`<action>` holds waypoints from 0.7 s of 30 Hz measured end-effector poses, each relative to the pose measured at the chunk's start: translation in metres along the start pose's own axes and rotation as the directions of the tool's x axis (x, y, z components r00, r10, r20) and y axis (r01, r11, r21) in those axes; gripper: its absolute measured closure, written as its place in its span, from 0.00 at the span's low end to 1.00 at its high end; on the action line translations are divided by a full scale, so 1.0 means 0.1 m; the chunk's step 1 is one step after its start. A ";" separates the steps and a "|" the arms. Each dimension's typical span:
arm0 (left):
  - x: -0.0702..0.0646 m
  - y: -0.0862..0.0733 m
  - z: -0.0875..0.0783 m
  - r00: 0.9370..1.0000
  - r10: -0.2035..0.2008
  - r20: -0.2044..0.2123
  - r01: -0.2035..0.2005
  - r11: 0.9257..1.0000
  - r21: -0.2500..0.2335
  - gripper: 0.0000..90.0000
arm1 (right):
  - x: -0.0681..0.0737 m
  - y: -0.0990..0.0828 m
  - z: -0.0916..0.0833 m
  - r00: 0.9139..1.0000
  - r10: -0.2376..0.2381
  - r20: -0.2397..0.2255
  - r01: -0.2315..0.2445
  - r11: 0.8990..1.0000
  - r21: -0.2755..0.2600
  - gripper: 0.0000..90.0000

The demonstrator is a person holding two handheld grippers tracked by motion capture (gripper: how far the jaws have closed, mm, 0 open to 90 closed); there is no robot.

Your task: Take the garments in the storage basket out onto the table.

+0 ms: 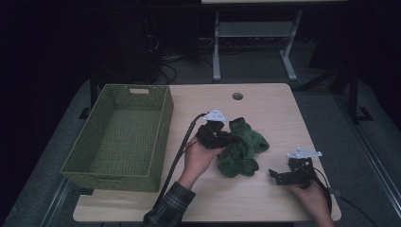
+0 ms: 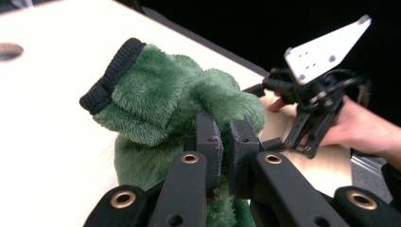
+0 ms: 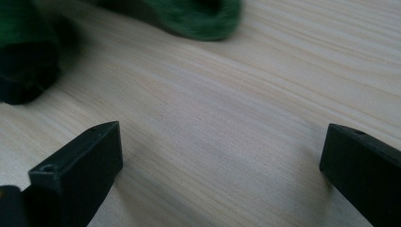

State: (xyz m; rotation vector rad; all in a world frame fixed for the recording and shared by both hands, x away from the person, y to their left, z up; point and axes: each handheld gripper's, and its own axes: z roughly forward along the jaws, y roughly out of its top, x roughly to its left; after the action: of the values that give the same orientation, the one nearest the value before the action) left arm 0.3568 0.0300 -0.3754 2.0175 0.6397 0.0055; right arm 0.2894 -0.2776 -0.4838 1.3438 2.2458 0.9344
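left gripper (image 1: 226, 137) at the middle of the pale wooden table (image 1: 269, 109), jaws pinched together on a fold of the fluffy green fleece garment with a black ribbed cuff (image 1: 242, 147). same grip up close in the left gripper view, pads (image 2: 210, 142) nipping green pile (image 2: 161, 94). garment heaped on the tabletop, just right of the woven green rectangular basket (image 1: 118, 137), apart from it. right gripper (image 1: 276, 176) near the table's right front edge, jaws wide apart over bare wood, well clear of the garment.
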 end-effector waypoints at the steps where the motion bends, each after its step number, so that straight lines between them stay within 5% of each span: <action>1: 0.04 -0.05 0.07 1.000 -0.016 0.001 0.016 1.000 0.015 0.95 | 0.00 0.00 0.00 1.000 0.000 0.000 0.000 1.000 0.001 0.00; 8: 0.17 -0.23 0.31 0.999 -0.046 -0.005 0.046 0.997 0.058 0.95 | 0.00 0.00 0.00 1.000 0.001 0.000 -0.001 1.000 -0.001 0.00; 16: 0.25 -0.36 0.52 0.998 -0.001 -0.055 0.009 0.991 0.135 0.92 | 0.01 0.00 0.00 1.000 0.000 -0.003 0.000 1.000 -0.002 0.00; 21: 0.23 -0.32 0.43 0.998 0.010 -0.062 -0.002 0.991 0.132 0.67 | 0.01 0.00 0.00 1.000 -0.003 -0.004 0.003 1.000 -0.002 0.00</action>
State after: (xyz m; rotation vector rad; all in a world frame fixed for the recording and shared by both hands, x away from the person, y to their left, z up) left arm 0.3740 0.0172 -0.4295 2.1540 0.6895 0.0306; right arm 0.2891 -0.2771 -0.4839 1.3390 2.2484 0.9395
